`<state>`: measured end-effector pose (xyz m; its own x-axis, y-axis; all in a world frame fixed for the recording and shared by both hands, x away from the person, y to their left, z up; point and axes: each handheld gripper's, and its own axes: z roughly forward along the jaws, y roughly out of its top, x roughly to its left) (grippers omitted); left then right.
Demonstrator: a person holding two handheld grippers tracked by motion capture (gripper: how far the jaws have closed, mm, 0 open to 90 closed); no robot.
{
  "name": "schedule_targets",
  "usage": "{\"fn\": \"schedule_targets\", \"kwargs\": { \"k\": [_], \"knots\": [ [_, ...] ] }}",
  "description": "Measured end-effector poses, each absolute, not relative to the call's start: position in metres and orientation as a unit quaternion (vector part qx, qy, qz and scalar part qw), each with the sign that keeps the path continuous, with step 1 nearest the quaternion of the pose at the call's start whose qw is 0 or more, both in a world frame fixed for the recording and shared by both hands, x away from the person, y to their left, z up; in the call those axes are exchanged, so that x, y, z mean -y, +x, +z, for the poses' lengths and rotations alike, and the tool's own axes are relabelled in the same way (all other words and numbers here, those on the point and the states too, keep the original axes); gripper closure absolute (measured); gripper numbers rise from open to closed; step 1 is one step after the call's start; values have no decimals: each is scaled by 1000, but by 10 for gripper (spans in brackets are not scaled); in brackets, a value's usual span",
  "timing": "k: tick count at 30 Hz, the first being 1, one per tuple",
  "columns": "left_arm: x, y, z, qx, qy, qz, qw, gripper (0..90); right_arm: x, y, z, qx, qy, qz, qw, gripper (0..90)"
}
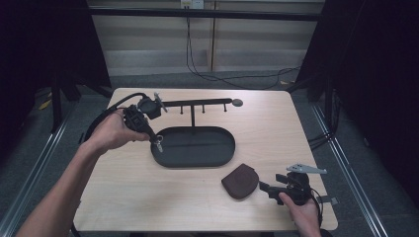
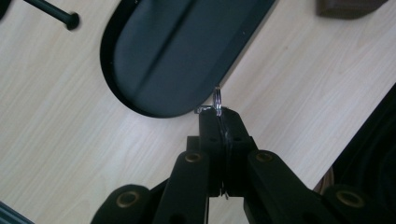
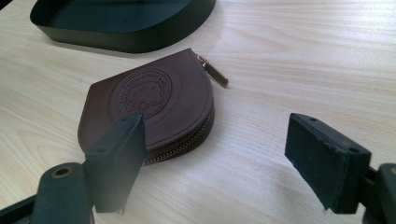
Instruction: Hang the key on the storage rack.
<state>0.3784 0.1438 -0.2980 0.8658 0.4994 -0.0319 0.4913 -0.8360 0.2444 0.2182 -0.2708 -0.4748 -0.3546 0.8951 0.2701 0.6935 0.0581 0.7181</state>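
My left gripper (image 1: 157, 143) hangs over the left end of the black oval tray (image 1: 217, 160), shut on a small metal key ring (image 2: 217, 100) that pokes out from between its pressed jaws. In the left gripper view the ring sits above the tray's rim (image 2: 140, 109). A brown zipped coin pouch (image 1: 240, 180) lies flat on the wooden table in front of the tray. My right gripper (image 1: 263, 186) rests low just right of the pouch, open, with nothing between its jaws. In the right gripper view the pouch (image 3: 149, 102) lies ahead by the left jaw.
A black hook stand (image 1: 197, 104) with several pegs rises behind the tray. The table's front edge runs close under my right hand. Black cables trail over the floor beyond the far edge. Dark frames flank both sides.
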Motion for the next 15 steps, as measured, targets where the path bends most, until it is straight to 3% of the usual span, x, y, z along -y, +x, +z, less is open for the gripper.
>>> {"fn": "schedule_targets", "kwargs": {
  "k": [15],
  "knots": [
    [-153, 409, -291, -287, 949, 23, 126, 895, 270, 219, -475, -719, 552, 404, 119, 206]
  ]
}}
